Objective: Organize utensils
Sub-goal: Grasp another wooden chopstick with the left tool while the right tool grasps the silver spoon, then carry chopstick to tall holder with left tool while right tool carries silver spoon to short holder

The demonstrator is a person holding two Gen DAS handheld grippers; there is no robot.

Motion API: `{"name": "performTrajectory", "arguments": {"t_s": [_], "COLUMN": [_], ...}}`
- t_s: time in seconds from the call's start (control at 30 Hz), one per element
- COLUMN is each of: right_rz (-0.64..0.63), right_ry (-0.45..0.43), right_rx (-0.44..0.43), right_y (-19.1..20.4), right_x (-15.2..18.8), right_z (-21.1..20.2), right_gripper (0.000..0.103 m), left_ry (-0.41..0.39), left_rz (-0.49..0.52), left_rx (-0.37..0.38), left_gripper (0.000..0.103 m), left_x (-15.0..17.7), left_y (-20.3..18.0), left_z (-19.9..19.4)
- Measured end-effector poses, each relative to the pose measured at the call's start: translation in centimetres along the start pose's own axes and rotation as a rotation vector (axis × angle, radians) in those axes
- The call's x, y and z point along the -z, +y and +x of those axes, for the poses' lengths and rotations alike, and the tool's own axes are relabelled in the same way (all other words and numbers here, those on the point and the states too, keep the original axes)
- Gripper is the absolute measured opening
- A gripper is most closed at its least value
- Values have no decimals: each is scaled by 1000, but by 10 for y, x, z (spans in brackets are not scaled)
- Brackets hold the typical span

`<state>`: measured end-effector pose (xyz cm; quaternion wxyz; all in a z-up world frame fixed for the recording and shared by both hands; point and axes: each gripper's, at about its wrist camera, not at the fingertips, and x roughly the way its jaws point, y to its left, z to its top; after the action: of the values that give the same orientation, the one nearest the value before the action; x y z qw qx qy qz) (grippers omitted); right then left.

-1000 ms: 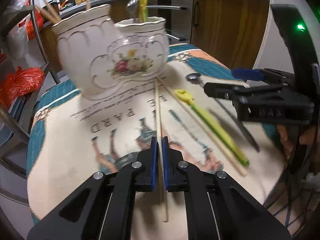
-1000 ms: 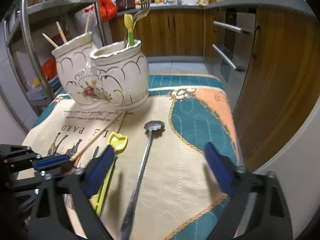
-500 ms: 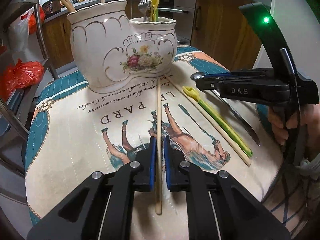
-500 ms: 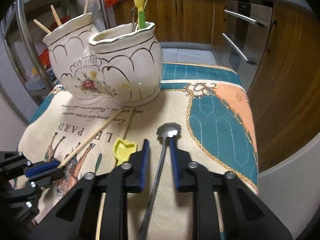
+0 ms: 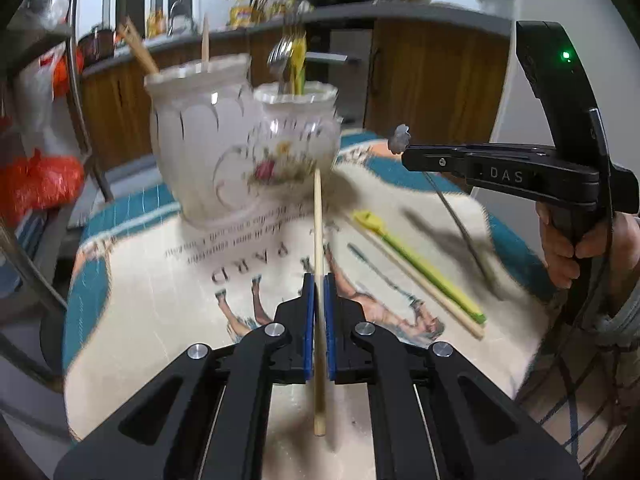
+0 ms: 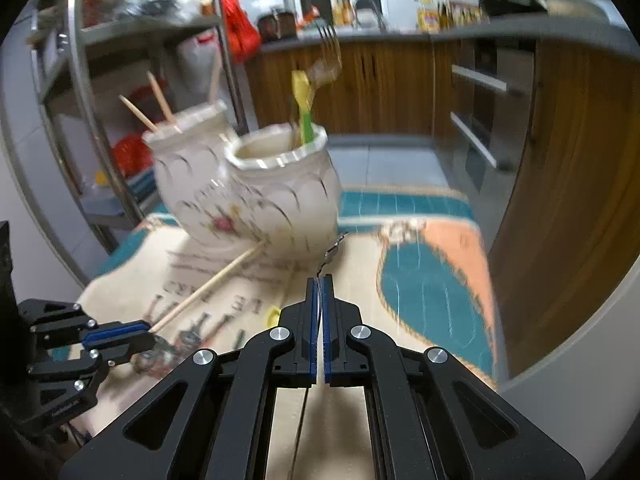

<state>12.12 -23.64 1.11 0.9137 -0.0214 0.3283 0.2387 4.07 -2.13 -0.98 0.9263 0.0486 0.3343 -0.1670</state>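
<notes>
My left gripper (image 5: 319, 280) is shut on a wooden chopstick (image 5: 318, 232) and holds it lifted off the mat, its tip toward the white ceramic double holder (image 5: 240, 152). My right gripper (image 6: 319, 280) is shut on a thin metal spoon (image 6: 332, 250), raised above the mat; in the left wrist view it shows at the right with the spoon's bowl (image 5: 400, 140) sticking out. The holder (image 6: 256, 196) has chopsticks in its left pot and a fork and a yellow-green utensil in its right pot. A yellow-green utensil (image 5: 416, 264) and another chopstick (image 5: 424, 288) lie on the mat.
The printed cloth mat (image 5: 168, 304) covers a small table. A metal rack (image 6: 88, 92) with red bags stands at the left. Wooden kitchen cabinets (image 6: 560, 140) rise at the back and right. The table's edge drops off close on the right.
Both grippers have lifted: the left raised the chopstick off the mat, and the right, open a second ago, shut on the spoon and raised it. Both views are motion-blurred.
</notes>
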Motion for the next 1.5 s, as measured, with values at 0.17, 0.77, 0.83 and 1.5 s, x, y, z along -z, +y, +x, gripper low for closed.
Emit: {"name": "performTrajectory", "arguments": {"t_s": [0.17,0.77,0.83,1.5], "right_rz": [-51,-152,-156,-77], "right_ry": [-119,-401,-425,-606], "right_rx": [7,58,59,20], "right_y": [12,33,34,26], "right_x": [-3,-14,-22,-102], "right_z": [-27,-78,-80,-43], "right_gripper": [3,3,3,3], "left_ry": [-60,-335,-387,-600], "left_rz": [25,-5,-10,-294], "left_rx": [14,41,30,159], "left_gripper": [5,5,5,5], "left_x": [-2,-8,-14,-113], "left_y": [-2,12,15,103], "left_z": [-13,-41,-46,-4]}}
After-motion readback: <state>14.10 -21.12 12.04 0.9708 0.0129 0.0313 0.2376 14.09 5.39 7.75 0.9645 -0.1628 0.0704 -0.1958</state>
